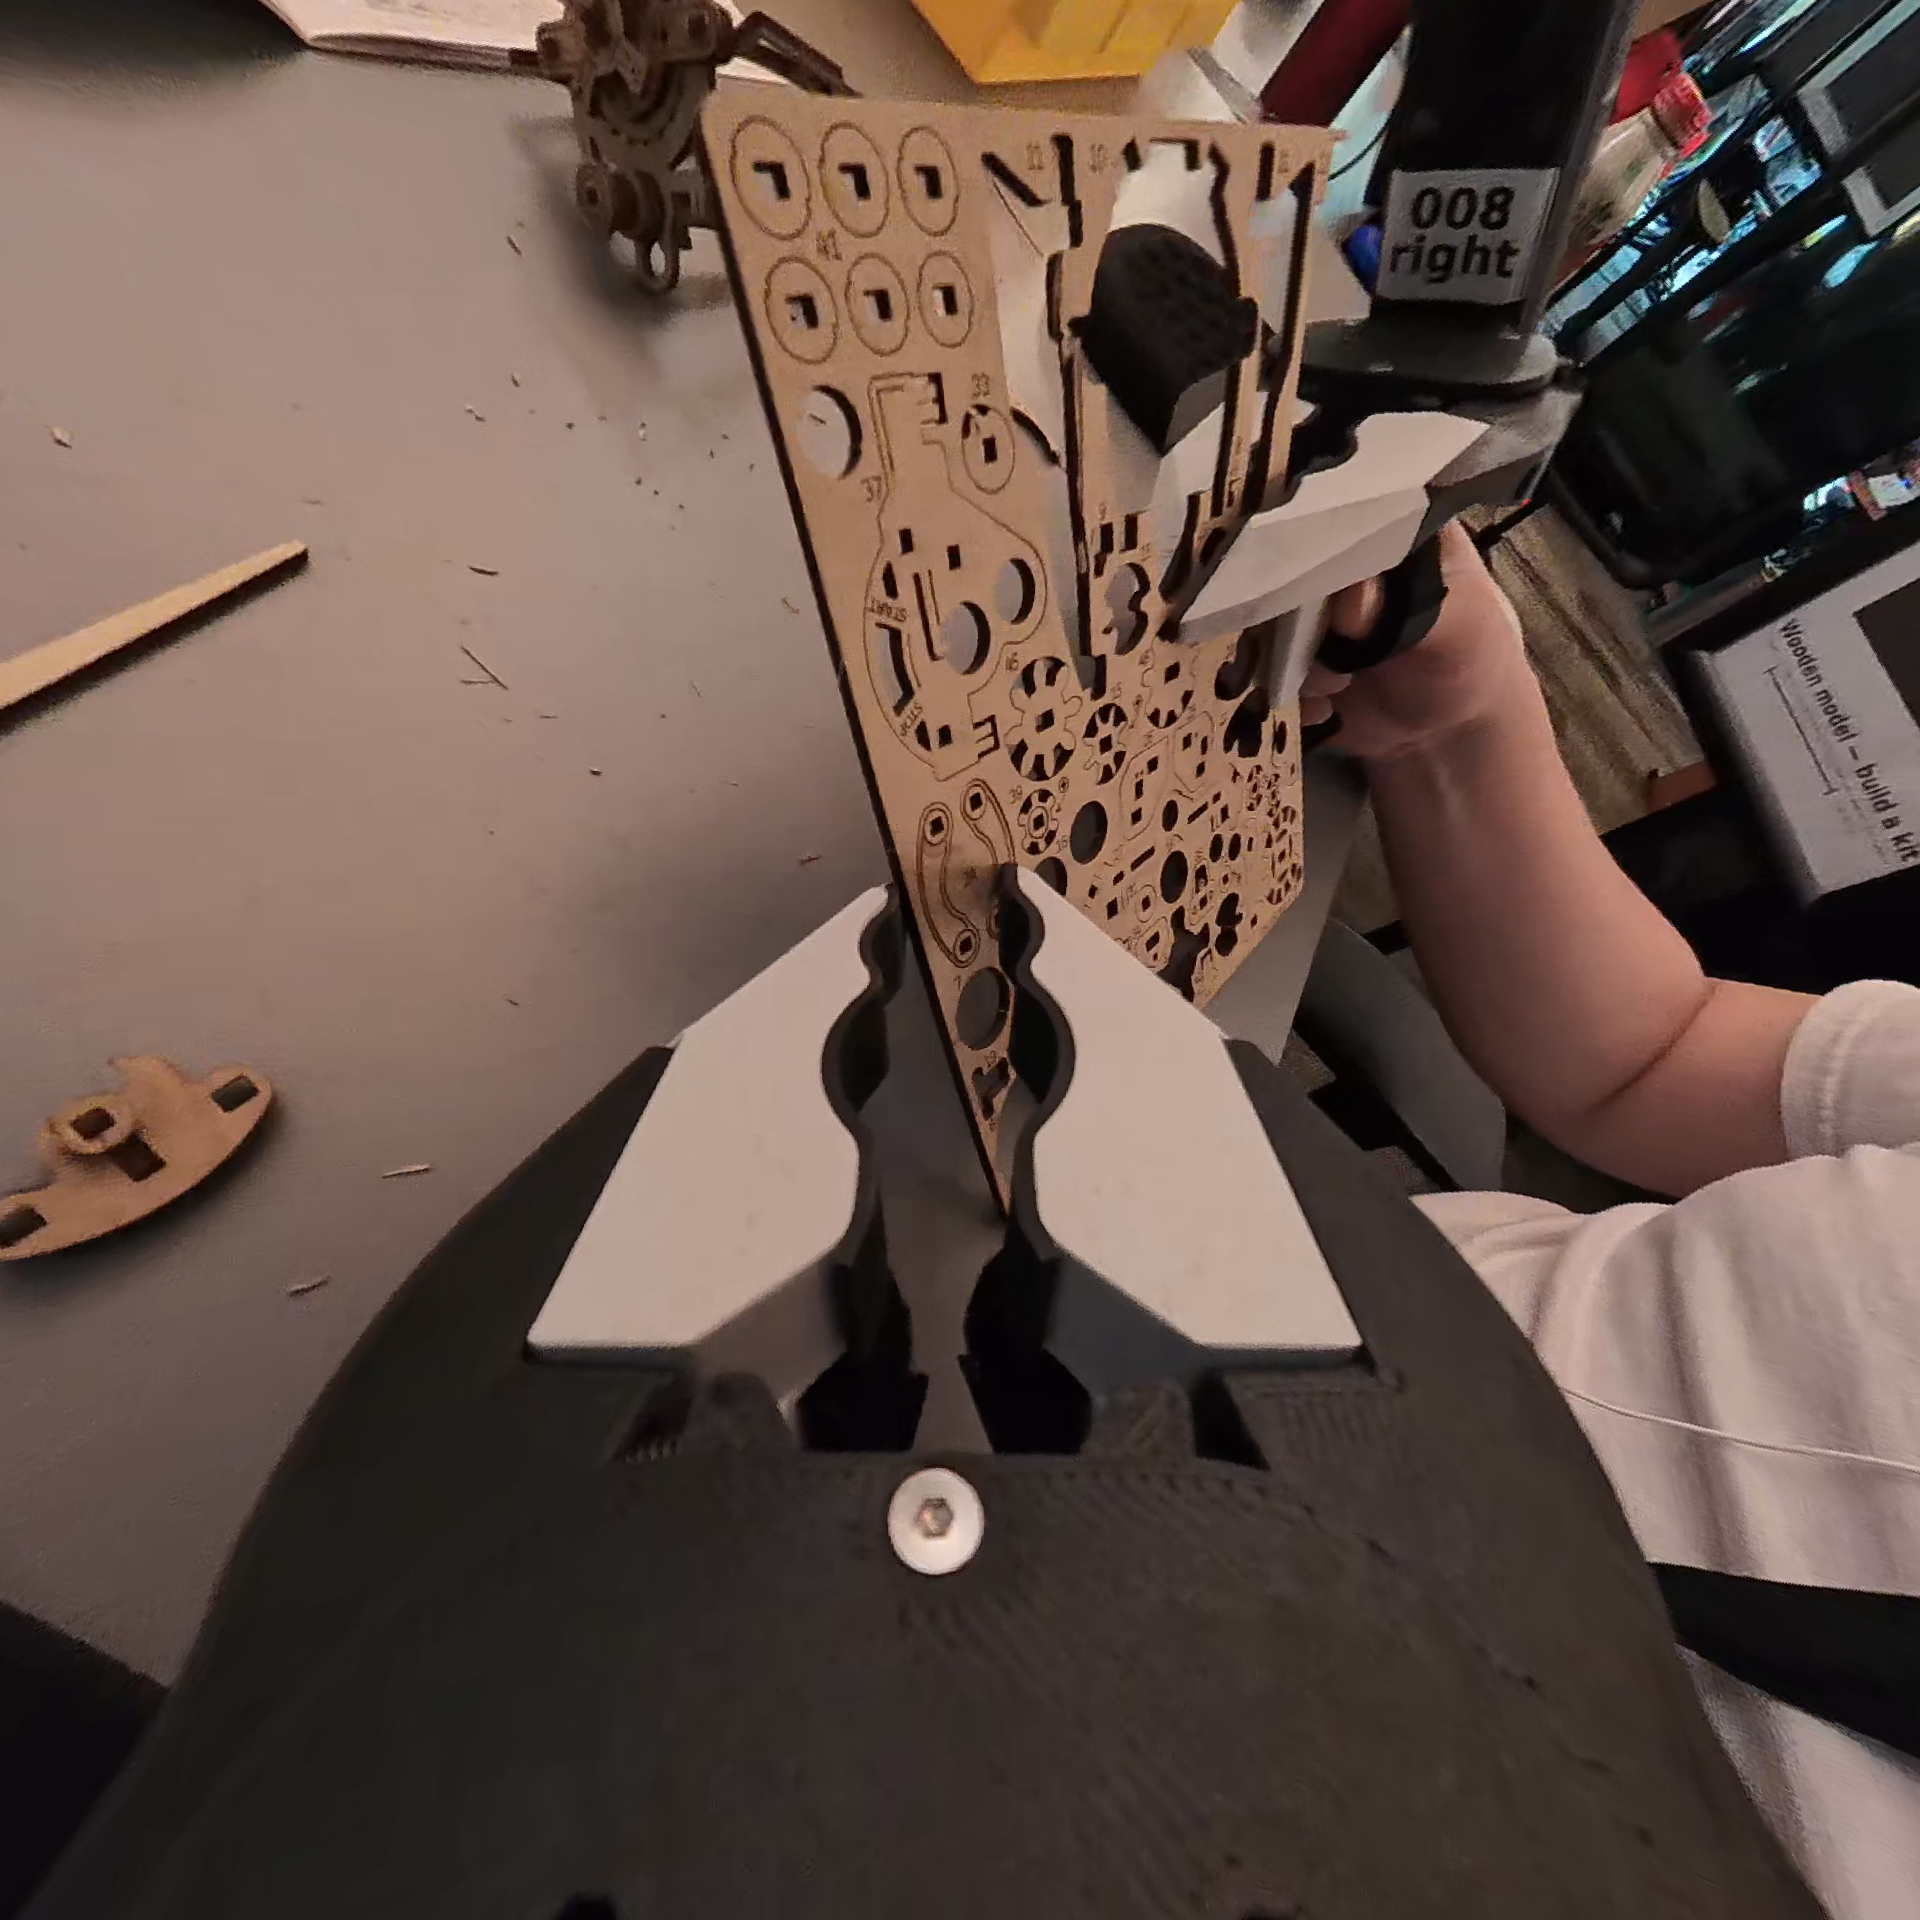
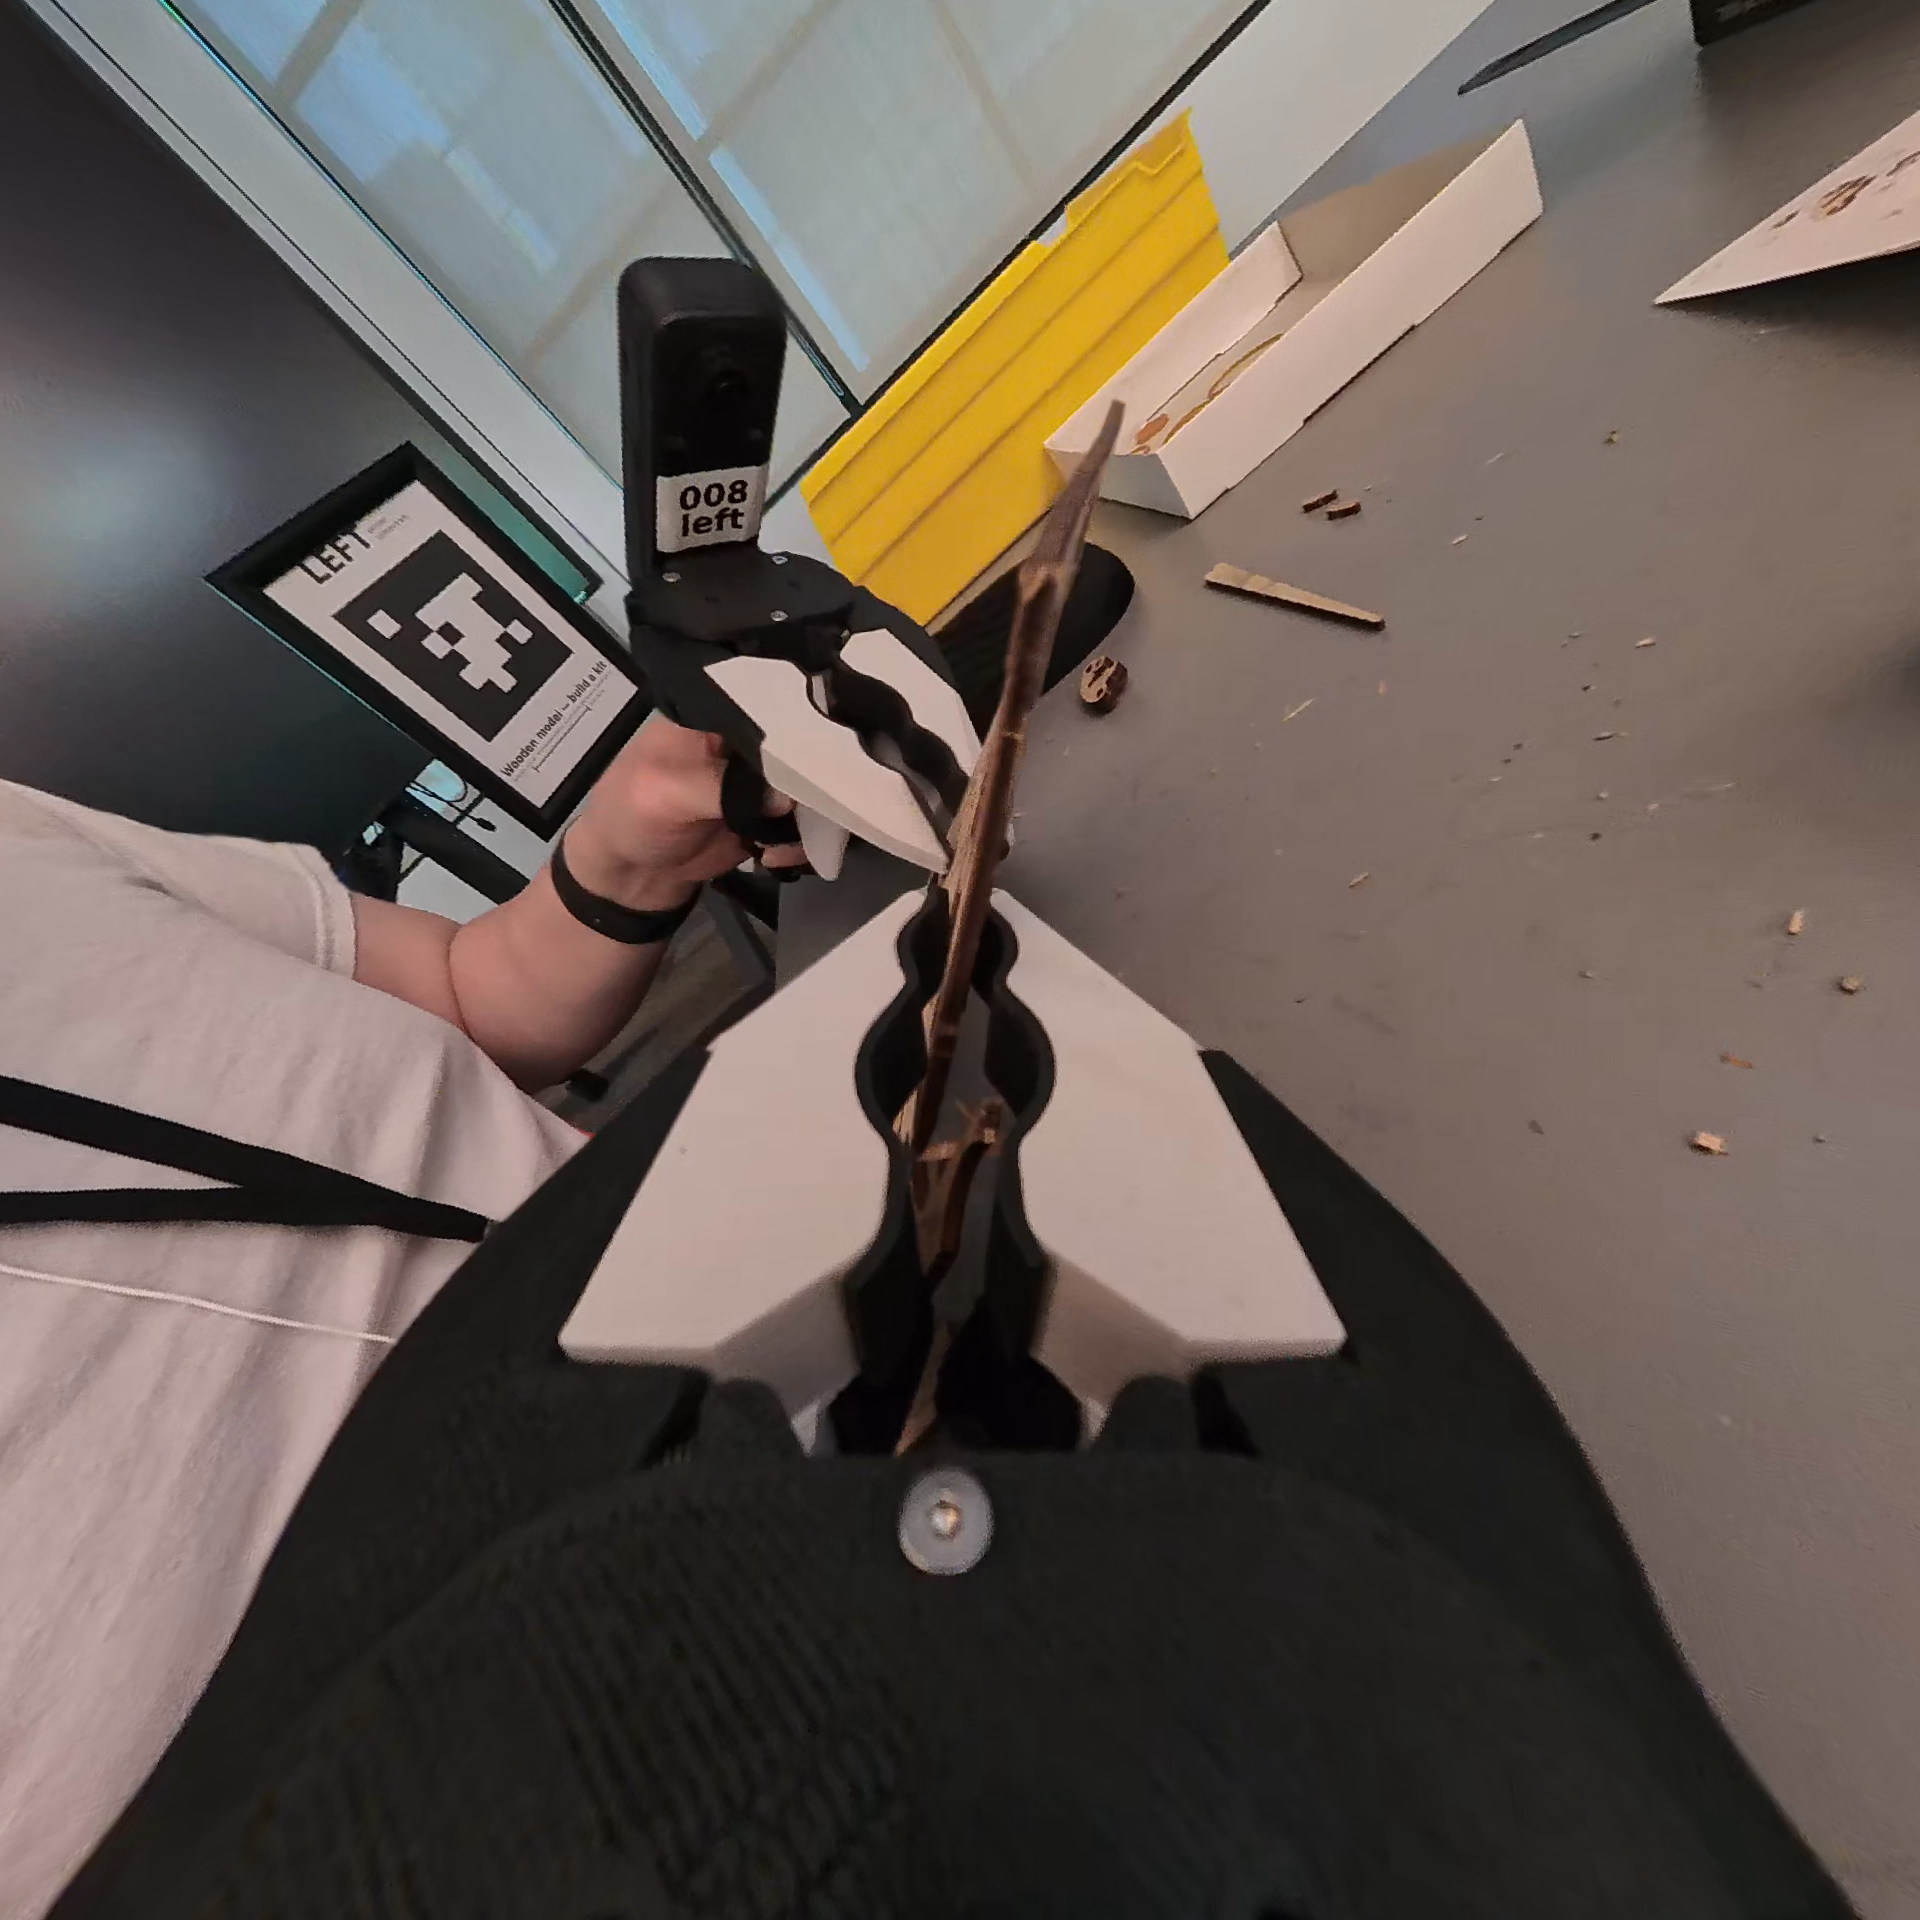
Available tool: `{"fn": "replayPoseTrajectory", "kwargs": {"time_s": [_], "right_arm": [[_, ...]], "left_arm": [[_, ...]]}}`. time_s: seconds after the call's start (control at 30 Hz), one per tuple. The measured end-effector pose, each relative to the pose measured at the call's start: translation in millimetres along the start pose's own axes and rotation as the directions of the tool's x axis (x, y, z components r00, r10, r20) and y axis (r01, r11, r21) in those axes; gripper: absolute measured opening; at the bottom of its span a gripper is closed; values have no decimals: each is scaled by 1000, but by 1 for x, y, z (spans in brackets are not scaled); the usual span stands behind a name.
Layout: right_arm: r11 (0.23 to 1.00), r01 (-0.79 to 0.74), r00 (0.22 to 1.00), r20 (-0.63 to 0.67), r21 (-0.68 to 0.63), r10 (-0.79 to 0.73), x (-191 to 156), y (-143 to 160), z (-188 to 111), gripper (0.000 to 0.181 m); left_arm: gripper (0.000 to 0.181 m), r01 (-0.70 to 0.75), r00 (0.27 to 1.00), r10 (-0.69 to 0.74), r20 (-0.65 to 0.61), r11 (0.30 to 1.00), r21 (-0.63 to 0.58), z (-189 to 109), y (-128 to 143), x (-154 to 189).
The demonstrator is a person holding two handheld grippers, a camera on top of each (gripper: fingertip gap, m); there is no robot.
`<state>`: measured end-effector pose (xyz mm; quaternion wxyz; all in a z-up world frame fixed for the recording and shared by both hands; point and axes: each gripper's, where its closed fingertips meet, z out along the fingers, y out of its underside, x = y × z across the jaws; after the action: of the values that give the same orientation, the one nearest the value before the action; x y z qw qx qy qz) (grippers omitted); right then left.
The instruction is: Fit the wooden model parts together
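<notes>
You're early on: both hand-held grippers, left (image 1: 951, 1049) & right (image 2: 961, 1081), clamp the part sheet (image 1: 997, 540); most pieces unpunched, w/ one loose part (image 1: 125, 1153) on the worktop (image 1: 364, 727).

each handheld gripper has a rough black printed body (image 1: 935, 1714) with a silver hex screw (image 1: 935, 1520) at centre, two white angular fingers (image 1: 727, 1174) lined with wavy black pads toward twelve o'clock, while the person wears a white short-sleeved shirt (image 2: 156, 1091), a black strap and a black wristband (image 2: 613, 914).

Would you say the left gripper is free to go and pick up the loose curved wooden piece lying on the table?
Probably not yet: the left gripper is shut on the wooden sheet, which the right gripper also holds; the curved piece itself lies unobstructed.
</notes>
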<state>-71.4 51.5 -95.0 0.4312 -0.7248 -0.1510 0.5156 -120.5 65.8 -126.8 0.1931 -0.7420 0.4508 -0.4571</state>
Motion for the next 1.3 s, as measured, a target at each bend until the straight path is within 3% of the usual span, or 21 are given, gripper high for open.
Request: {"fn": "replayPoseTrajectory", "kwargs": {"time_s": [0.2, 0.47, 0.57, 0.8, 0.93, 1.17, 1.3], "right_arm": [[1000, 4, 1000, -25, -7, -4, 3, 1, 1, 2], [1000, 6, 999, -40, -11, -7, 3, 2, 2, 2], [999, -28, 999, 25, 33, 27, -1, -5, -2, 2], [996, -80, 996, 38, 41, 78, 2, -6, -3, 2], [994, -79, 995, 58, 69, 75, 0, -10, -5, 2], [967, -62, 994, 98, 247, 39, -5, -32, -23, 1], [978, -26, 996, 86, 205, 8, -7, -27, -18, 1]], "left_arm": [[16, 5, 999, -6, 41, 1000, 22, 2, 1, -4], [16, -108, 976, 112, 189, 994, -31, 5, 4, -12], [15, -102, 988, 96, 123, 994, 39, -2, -8, -3], [15, -78, 993, 73, 92, 996, 53, -3, -5, 0], [19, -21, 1000, 20, 12, 993, 116, -9, -11, 7], [17, 97, 981, -64, -182, 979, 181, -21, -21, 19], [21, 101, 974, -63, -217, 980, 169, -20, -21, 21]]}}
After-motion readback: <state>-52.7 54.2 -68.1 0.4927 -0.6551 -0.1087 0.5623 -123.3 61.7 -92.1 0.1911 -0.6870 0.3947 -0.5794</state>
